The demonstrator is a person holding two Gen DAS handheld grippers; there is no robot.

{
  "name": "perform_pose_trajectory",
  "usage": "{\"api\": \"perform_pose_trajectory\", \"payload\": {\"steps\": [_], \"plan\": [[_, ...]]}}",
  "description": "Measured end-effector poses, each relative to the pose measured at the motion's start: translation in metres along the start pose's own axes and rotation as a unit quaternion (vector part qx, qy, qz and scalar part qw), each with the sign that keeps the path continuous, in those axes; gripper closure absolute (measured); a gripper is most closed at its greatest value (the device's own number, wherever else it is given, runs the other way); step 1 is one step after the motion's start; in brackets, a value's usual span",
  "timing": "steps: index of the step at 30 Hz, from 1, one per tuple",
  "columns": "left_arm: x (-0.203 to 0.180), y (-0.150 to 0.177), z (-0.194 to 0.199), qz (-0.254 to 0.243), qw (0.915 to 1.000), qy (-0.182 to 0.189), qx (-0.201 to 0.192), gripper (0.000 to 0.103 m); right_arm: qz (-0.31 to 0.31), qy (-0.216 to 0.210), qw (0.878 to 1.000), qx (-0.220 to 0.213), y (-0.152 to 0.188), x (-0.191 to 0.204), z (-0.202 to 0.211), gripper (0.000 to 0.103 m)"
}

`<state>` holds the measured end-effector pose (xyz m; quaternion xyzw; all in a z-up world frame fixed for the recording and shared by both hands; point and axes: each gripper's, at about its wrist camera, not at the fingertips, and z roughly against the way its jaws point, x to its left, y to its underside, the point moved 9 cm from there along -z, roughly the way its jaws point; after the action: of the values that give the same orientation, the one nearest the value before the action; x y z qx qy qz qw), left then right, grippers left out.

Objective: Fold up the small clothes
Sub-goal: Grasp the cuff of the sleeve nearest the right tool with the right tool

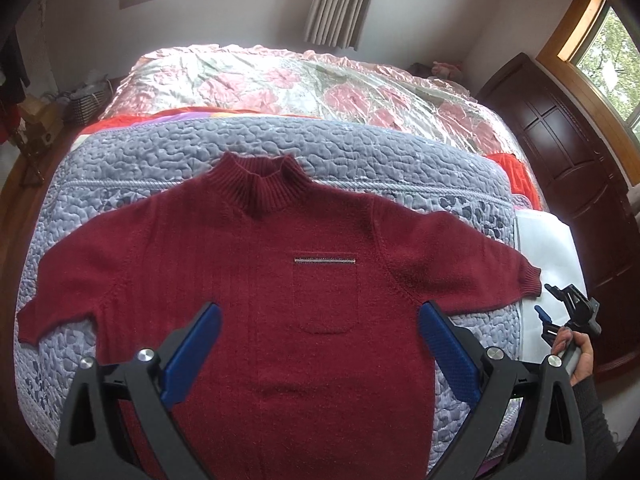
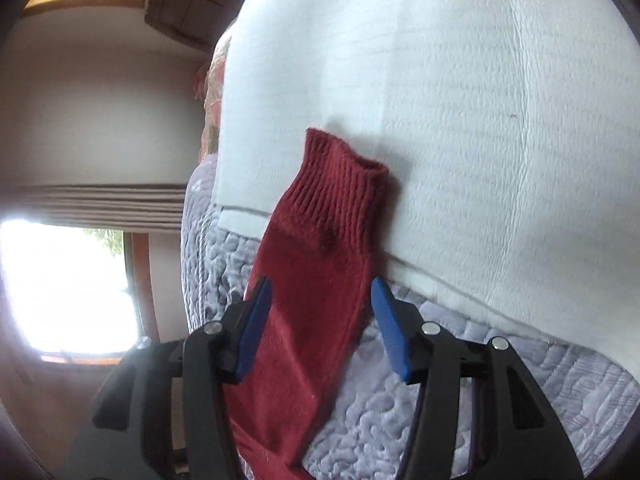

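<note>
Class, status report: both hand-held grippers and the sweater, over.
Left hand-held gripper open above sweater. Right hand-held gripper open astride sleeve cuff. Nothing in the way.

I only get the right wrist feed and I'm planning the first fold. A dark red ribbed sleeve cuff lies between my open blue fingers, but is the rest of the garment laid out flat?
Observer: Yes. The left wrist view shows the dark red knitted sweater spread front-up on the lilac quilted bedspread, with both sleeves stretched out sideways.
Operator: Where is the other gripper?
Observer: The left gripper is open over the sweater's lower body and grips nothing.
Operator: Anything on the front to watch for?
Observer: A chest pocket with a grey striped top edge sits below the ribbed high collar.
</note>
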<state>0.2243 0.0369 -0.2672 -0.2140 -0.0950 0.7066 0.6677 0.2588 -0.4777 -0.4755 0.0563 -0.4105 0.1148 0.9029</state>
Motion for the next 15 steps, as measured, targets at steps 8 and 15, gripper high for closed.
{"api": "perform_pose_trajectory", "payload": {"steps": [8,15], "plan": [[0.002,0.016,-0.030,0.012,0.9995,-0.008,0.028,0.004,-0.026,-0.009,0.999,-0.020,-0.040,-0.016,-0.029,0.050],[0.002,0.019,-0.033,0.009,0.9994,-0.008,0.033,0.004,-0.017,-0.014,0.999,-0.024,-0.046,-0.013,-0.035,0.084]]}}
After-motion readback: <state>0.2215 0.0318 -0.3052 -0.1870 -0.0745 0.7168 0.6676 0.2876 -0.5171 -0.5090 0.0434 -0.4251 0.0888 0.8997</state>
